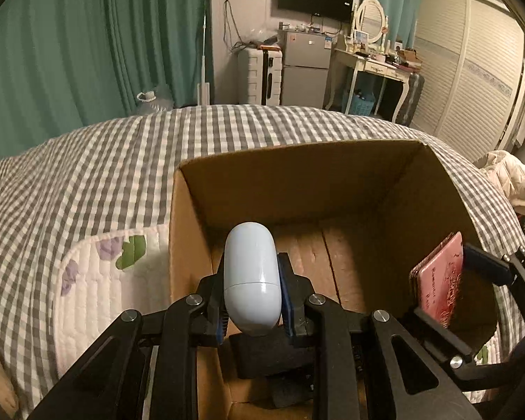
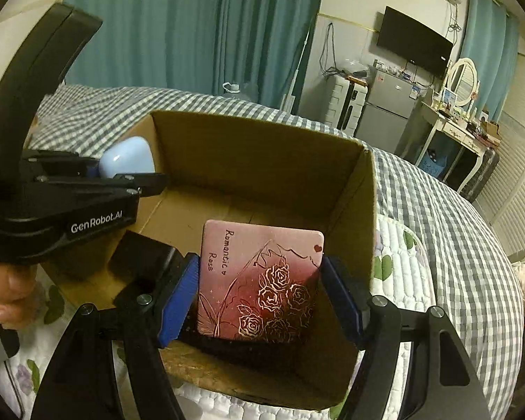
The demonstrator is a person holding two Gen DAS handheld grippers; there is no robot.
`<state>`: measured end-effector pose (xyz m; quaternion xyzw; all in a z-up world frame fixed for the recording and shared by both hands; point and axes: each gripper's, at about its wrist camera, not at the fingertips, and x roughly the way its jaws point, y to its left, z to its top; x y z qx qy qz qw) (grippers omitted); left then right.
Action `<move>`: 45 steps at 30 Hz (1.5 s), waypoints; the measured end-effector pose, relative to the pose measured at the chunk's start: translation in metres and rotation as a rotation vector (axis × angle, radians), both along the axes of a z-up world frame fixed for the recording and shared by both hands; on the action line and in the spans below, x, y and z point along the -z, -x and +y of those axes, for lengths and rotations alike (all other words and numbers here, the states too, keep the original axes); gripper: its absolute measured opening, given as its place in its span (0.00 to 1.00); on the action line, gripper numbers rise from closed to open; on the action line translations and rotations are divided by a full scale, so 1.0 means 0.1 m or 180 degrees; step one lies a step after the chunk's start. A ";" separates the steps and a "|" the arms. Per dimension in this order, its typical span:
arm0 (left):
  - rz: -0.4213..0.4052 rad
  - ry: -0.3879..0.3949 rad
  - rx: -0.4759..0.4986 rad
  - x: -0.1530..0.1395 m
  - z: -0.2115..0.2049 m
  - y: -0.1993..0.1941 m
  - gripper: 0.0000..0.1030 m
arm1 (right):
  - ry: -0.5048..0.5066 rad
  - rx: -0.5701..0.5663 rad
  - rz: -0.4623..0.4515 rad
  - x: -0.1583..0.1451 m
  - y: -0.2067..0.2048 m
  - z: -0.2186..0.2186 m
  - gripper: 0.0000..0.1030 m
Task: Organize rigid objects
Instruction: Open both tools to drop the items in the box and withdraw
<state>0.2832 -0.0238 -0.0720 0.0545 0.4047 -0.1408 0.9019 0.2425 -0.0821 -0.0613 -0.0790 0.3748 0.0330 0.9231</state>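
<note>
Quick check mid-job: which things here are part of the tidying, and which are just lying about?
Part of the job:
- blue case held by left gripper
- pink tin held by right gripper
- cardboard box

Just lying about:
- checked bedspread
- floral quilt
- white jacket

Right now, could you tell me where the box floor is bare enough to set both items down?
The cardboard box floor is bare ahead of the blue capsule case, toward the far wall. The right wall is crowded by the pink tin in the right claw.
</note>
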 end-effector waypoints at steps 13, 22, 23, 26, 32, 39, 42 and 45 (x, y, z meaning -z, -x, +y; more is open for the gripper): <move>-0.0349 0.0101 0.0000 -0.33 0.05 0.20 0.73 | 0.0092 0.0225 -0.0362 -0.33 0.29 -0.02 0.81; -0.0808 0.0172 -0.0172 -0.78 0.23 0.60 1.00 | -0.0022 0.0411 -0.0825 -0.83 0.72 -0.12 1.00; -0.0862 0.0184 -0.0194 -0.83 0.27 0.66 1.00 | -0.0046 0.0431 -0.0880 -0.89 0.78 -0.13 1.00; -0.0954 0.0204 -0.0245 -0.99 0.33 0.81 1.00 | -0.0037 0.0469 -0.1025 -1.06 0.96 -0.12 1.00; -0.1139 0.0225 -0.0289 -1.30 0.43 1.14 1.00 | 0.0005 0.0475 -0.1162 -1.28 1.33 -0.10 1.00; -0.1299 0.0289 -0.0310 -1.52 0.49 1.49 1.00 | 0.0043 0.0496 -0.1265 -1.47 1.72 -0.10 1.00; -0.1323 0.0340 -0.0314 -1.53 0.52 1.64 1.00 | 0.0107 0.0511 -0.1284 -1.52 1.85 -0.08 1.00; -0.1300 0.0352 -0.0316 -1.50 0.55 1.73 1.00 | 0.0148 0.0525 -0.1302 -1.54 1.98 -0.09 1.00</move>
